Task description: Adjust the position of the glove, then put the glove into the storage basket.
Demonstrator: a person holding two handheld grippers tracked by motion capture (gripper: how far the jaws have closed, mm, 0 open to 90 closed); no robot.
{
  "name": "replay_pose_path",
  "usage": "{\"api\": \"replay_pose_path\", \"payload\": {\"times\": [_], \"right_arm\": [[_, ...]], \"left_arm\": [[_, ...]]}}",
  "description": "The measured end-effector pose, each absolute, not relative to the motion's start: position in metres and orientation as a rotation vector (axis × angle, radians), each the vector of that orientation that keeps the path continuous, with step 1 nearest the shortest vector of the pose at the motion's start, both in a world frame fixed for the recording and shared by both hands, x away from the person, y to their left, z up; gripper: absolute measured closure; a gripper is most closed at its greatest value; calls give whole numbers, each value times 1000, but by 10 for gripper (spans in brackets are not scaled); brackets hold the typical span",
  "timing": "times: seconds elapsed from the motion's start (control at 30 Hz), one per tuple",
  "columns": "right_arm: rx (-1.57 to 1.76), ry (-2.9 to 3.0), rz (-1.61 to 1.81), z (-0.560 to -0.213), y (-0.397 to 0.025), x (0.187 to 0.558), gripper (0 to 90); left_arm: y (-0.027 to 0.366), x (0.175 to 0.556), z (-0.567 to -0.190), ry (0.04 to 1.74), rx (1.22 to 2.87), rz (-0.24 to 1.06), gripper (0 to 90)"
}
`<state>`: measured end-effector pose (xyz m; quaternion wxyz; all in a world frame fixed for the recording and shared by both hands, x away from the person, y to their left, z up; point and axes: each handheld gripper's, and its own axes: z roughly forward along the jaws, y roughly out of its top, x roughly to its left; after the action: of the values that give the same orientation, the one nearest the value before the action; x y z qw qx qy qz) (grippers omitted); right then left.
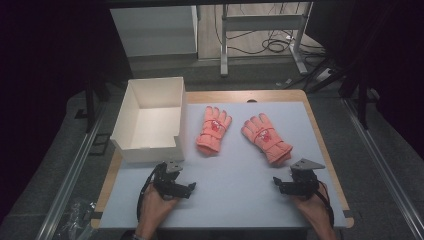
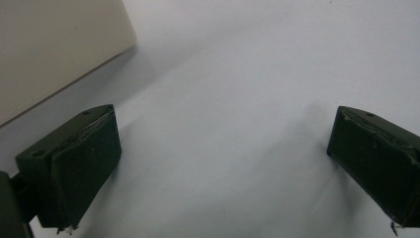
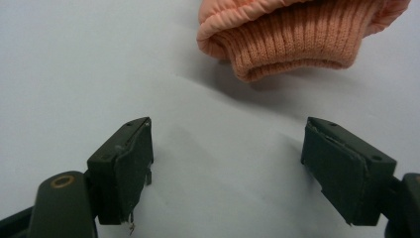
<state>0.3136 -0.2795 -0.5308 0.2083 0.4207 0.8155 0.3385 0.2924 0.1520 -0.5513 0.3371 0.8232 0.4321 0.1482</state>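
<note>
The table [image 1: 225,200] carries a pale grey-blue mat over a wooden top whose edge shows along the far and right sides. At its far left corner stands the white cardboard box [image 1: 131,112], open at the top, one low wall facing the person; in the left gripper view its corner [image 2: 54,49] shows just beyond that gripper's fingers. To the right of the box, near the middle of the mat, lie two salmon-pink gloves, flat, fingers pointing away from the person and ribbed cuffs toward them. The left glove [image 1: 213,131] lies just beside the box, apart from it; the right glove [image 1: 266,139] lies tilted, its cuff pointing toward the right gripper, and the two gloves are near each other without touching. In the right gripper view the ribbed cuff [image 3: 292,39] of the right glove rests on the mat just ahead of the fingers, clear of them. The left gripper [image 1: 179,172] is held in the person's left hand [image 1: 156,207] at the near left of the mat, just in front of the box; its fingers [image 2: 79,168] stand wide apart with only bare mat between them. The right gripper [image 1: 298,176] is held in the right hand [image 1: 312,210] at the near right, close to the right glove's cuff; its fingers [image 3: 124,168] are likewise spread wide and hold nothing.
</note>
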Motion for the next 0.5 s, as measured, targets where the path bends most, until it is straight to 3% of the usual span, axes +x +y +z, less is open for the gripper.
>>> {"api": "replay_pose_path", "payload": {"times": [0.17,0.5], "right_arm": [[1169,2279,935,-531,-279,314,153],[1169,2282,937,-531,-279,314,153]], "left_arm": [[152,292,-552,1126,2139,384,3],[152,292,-552,1125,2140,386,2]]}}
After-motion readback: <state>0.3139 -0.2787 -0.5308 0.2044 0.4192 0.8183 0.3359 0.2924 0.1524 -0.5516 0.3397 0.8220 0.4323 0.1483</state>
